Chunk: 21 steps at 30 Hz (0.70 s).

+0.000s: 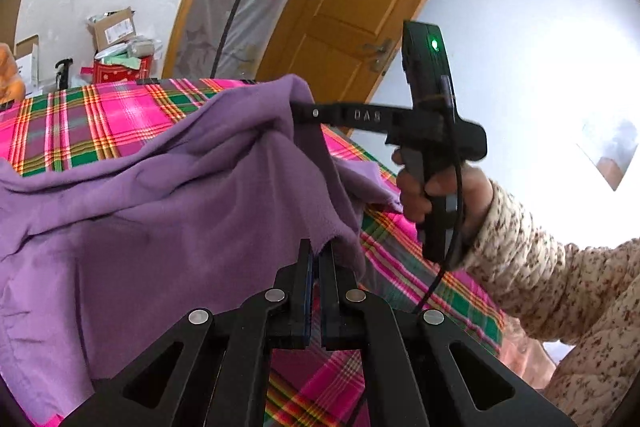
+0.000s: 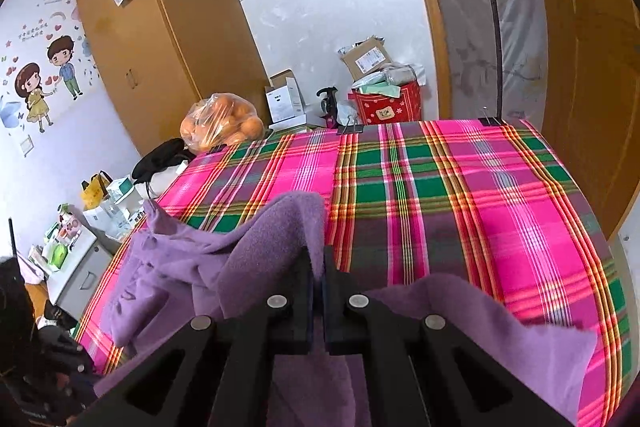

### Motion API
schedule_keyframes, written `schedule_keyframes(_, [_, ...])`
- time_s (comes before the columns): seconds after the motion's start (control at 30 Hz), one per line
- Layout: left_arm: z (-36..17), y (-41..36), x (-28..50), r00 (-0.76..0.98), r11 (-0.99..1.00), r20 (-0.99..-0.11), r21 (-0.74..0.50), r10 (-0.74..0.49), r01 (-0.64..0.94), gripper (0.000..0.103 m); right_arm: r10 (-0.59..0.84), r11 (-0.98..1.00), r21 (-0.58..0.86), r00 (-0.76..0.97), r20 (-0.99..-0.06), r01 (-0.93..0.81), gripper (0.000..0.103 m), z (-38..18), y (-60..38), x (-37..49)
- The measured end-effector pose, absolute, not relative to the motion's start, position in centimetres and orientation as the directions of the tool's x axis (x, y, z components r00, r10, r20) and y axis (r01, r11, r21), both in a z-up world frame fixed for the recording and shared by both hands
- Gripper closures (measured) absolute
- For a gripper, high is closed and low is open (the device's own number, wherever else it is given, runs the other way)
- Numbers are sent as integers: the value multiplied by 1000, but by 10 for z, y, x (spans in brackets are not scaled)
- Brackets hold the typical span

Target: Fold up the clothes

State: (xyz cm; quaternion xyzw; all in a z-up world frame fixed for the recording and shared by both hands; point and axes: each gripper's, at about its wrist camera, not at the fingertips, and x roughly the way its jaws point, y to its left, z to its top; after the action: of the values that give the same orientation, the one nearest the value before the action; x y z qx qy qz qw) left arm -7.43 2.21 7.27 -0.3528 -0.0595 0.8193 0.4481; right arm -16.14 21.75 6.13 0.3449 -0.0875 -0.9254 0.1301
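Observation:
A purple fleece garment is lifted off a pink, green and yellow plaid cloth that covers the table. My left gripper is shut on an edge of the purple fabric near the bottom of the left wrist view. My right gripper reaches in from the right, held by a hand in a speckled sleeve, and pinches another raised edge. In the right wrist view the same gripper is shut on a peak of the garment, which drapes to both sides over the plaid cloth.
A bag of oranges, small boxes and a red box piled with parcels stand beyond the table's far edge. Binder clips hold the cloth there. A wooden wardrobe is at the left, an orange door behind.

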Motion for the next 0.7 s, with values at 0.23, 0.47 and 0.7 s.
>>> schedule_keyframes(0.23, [70, 18, -71, -358, -613, -541, -418, 761, -670, 101, -287, -954, 251, -741, -607, 164, 100, 64, 222, -182])
schedule_keyframes(0.47, [81, 6, -96, -380, -661, -553, -504, 741, -555, 86, -342, -933, 312, -700, -627, 178, 100, 50, 227, -177])
schedule_keyframes(0.7, [100, 45, -118, -346, -683, -617, -470, 707, -559, 60, -362, -926, 331, -683, -635, 182, 100, 45, 228, -161])
